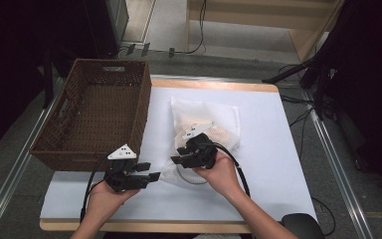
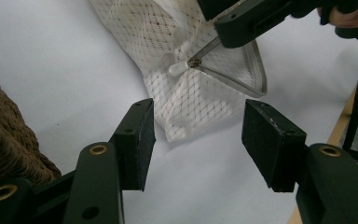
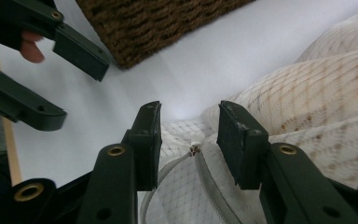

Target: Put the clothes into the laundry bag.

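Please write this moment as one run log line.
right gripper: open over mesh bag zipper pull | left gripper: open, beside bag | basket: left

A wicker basket [image 1: 97,112] stands left of a mesh bag [image 1: 209,124] on the table [image 1: 273,164].

Right tongs [image 3: 189,140]: jaws apart, straddling zipper pull [image 3: 195,150] of white mesh bag [image 3: 307,107]
Left tongs [image 3: 70,74]: near wicker basket [image 3: 158,23]
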Demonstrator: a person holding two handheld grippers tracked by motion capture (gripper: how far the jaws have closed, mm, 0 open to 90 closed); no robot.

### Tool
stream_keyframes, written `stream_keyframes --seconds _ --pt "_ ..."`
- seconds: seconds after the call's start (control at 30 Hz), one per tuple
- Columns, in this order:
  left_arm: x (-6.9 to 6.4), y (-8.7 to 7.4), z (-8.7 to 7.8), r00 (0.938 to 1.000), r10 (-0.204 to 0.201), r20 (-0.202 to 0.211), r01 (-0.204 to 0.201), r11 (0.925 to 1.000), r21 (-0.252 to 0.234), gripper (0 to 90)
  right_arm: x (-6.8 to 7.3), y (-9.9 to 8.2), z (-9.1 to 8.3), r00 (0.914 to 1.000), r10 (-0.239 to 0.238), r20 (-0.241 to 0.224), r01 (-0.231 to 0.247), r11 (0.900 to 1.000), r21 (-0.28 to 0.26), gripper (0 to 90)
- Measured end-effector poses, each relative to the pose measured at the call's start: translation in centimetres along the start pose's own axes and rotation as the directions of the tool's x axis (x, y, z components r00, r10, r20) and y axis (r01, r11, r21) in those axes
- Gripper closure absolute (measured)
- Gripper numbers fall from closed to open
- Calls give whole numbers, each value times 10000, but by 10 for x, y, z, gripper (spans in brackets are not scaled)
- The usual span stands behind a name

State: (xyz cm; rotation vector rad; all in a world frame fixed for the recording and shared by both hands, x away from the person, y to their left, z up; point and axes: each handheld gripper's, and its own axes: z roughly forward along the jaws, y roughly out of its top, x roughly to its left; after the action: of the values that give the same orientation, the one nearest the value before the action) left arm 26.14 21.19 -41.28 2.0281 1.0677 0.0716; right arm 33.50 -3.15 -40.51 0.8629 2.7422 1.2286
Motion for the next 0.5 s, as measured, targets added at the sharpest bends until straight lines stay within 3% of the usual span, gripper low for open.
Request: stream_keyframes --seconds 0.5 --pt "-3 -1 4 9999 124 -51 -123 9998 163 446 -15 -21 24 9994 262 228 -274 9981 544 583"
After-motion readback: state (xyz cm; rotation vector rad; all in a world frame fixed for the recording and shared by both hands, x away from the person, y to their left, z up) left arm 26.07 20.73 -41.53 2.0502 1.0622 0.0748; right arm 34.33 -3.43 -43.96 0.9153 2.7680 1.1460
